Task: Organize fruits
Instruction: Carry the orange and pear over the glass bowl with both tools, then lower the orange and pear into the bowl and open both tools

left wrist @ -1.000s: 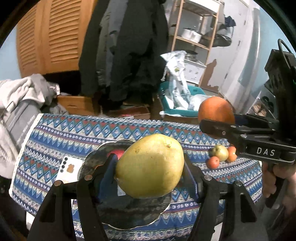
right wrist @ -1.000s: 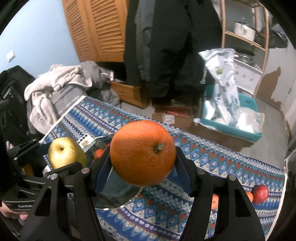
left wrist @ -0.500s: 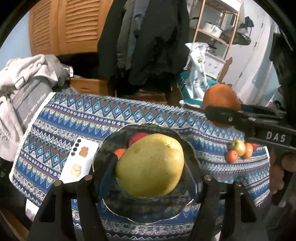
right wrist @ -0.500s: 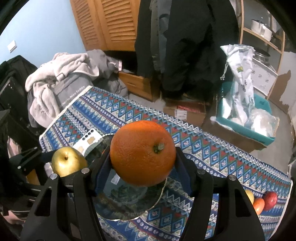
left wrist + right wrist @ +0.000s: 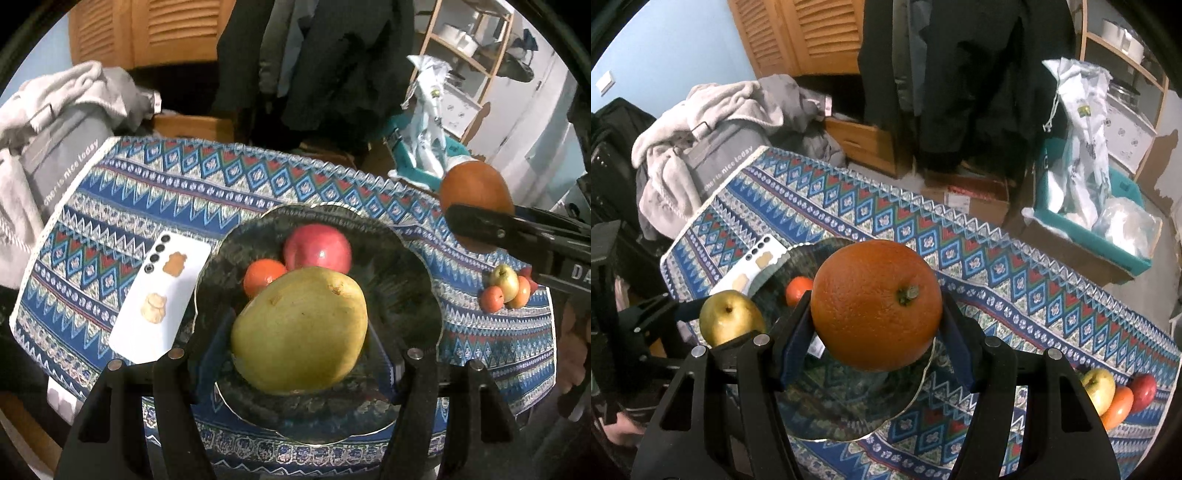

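Both fruits carried above the dark scalloped glass plate (image 5: 413, 258)

My left gripper (image 5: 299, 332) clamps the smooth yellow-green pear (image 5: 301, 332); my right gripper (image 5: 877, 310) clamps the round pebbled orange (image 5: 877, 308). Both seem firm, probably heavy; I grip at their widest girth.

Home room, hung coats (image 5: 964, 74), louvred wardrobe (image 5: 812, 37), laundry heap (image 5: 713, 110)

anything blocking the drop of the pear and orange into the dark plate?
Nothing visible blocks it. The plate already holds a red apple and a small orange fruit at its far-left side; the near and right parts look free.
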{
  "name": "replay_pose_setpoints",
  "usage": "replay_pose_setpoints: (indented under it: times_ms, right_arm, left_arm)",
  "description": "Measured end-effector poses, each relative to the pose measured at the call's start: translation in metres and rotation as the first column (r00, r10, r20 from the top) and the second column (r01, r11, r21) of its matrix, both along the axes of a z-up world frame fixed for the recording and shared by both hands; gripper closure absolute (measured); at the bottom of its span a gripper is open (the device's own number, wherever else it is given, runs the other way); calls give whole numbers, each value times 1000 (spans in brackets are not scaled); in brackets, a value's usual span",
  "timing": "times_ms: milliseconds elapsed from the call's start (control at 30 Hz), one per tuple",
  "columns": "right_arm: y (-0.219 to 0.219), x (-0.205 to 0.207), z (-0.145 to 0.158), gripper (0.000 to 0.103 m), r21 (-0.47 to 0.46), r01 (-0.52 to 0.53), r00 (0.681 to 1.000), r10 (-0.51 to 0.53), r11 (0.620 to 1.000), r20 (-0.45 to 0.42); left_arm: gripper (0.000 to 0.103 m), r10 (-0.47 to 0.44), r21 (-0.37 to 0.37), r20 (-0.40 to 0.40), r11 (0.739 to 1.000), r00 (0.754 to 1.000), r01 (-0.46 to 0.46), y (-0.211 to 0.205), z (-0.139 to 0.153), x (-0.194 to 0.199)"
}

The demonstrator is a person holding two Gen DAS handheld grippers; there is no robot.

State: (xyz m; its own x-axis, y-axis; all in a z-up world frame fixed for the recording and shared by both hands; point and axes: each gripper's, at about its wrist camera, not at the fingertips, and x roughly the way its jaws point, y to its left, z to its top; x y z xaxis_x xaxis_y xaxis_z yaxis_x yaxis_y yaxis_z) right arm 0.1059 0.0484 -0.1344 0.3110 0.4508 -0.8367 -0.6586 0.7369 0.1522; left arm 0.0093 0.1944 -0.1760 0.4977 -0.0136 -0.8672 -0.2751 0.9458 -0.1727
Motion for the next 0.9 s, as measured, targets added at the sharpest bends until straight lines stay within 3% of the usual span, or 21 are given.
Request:
replay_pose_setpoints:
  times_ms: [300,633,900]
  right_arm:
    - [7,2,-25,38,-33,-18,999,17,999,-42]
    - [15,1,-51,38,-68,-43,995,37,997,-97]
    - [20,-2,-70,38,-100,-73,990,60,992,-127]
  left_arm:
    - [33,33,5,-60,999,998,-33,8,-20,3]
    - [34,74,-62,-169,994,983,-86,20,-57,9]
    - [34,53,-29,-163,998,985,-58,12,-57,14]
